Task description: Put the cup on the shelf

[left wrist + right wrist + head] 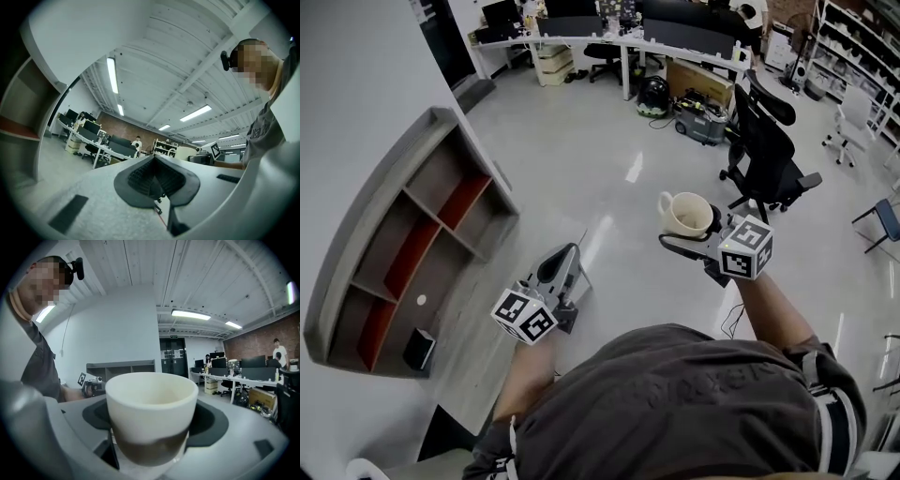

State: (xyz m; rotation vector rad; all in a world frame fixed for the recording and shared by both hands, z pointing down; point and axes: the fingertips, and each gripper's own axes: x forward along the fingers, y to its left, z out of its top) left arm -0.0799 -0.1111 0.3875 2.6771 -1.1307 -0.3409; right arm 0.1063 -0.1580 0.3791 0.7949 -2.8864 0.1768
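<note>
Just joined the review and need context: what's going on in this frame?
A person holds a gripper in each hand in an open office. The right gripper is clamped on a cream cup, held upright out in front of them. The left gripper is shut with nothing in it. The shelf stands against the wall at the left of the head view. The cup is not on it yet, so the placing is not yet done.
</note>
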